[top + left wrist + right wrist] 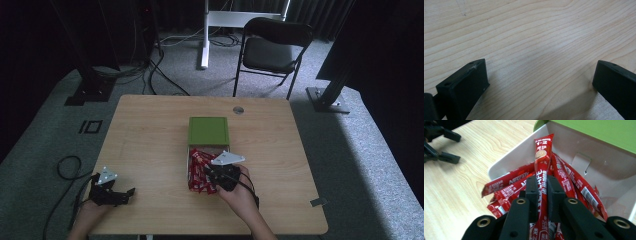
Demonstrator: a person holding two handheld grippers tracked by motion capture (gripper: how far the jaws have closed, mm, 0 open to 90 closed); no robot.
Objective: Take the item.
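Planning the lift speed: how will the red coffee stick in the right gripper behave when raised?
The coffee stick, pinched by the right gripper, stands straight, so probably fairly stiff. Its glossy wrapper may slip. It looks thin, likely light.

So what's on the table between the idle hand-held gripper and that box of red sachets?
Nothing: in the high view, bare wooden table stretches from the left hand-held gripper to the box.

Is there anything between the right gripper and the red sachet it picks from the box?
No. The right gripper is already shut on one red sachet; nothing sits between pads and packet. Other sachets lie beside it in the white box.
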